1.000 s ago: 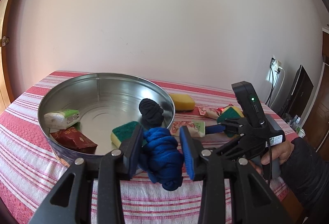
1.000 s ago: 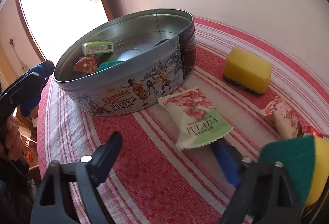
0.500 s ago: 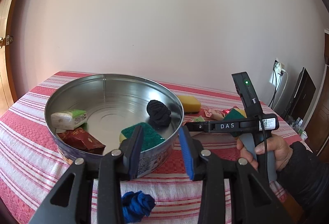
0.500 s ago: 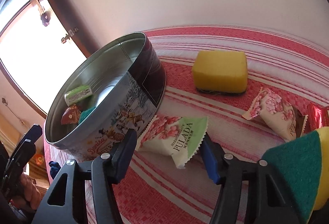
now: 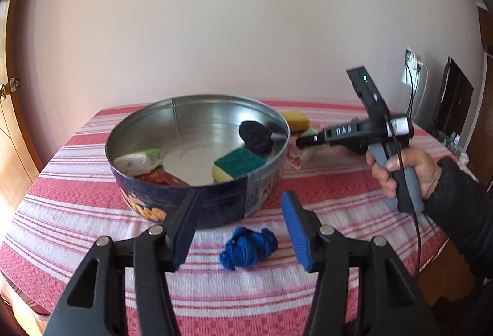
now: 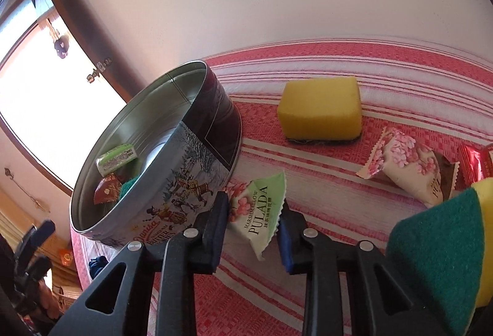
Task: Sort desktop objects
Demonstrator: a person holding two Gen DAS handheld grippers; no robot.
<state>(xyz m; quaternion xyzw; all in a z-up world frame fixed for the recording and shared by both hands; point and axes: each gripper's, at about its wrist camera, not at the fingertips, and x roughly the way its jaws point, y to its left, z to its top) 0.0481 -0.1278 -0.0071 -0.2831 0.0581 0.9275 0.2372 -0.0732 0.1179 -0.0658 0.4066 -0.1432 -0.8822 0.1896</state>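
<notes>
A desk (image 5: pixel 308 197) under a red-and-white striped cloth stands against a plain pale wall, with a wooden door at nine o'clock of the left wrist view and a wall socket with cables at three o'clock.

At ten o'clock of the desk's middle sits a round cookie tin (image 5: pixel 215 206), open. Inside it, from left to right, lie a green-and-white packet (image 5: pixel 138 158), a red packet (image 5: pixel 160 177), a green-and-yellow sponge (image 5: pixel 237 165) and a black cloth ball (image 5: pixel 255 135).

The left gripper (image 5: pixel 238 228) has its jaws released and opening. A blue cloth ball (image 5: pixel 248 248) lies on the cloth just in front of the tin, between the jaws in view but untouched by them.

At three o'clock a hand (image 5: pixel 406 166) holds the right gripper (image 6: pixel 252 225), which is closing on a green marshmallow packet (image 6: pixel 257 214) beside the tin wall; both pads touch its edges. At one o'clock of that packet lies a yellow sponge (image 6: pixel 320 108), at three o'clock a pink marshmallow packet (image 6: pixel 406 163), and at four o'clock, very near the lens, a second green-faced sponge (image 6: pixel 437 259).
</notes>
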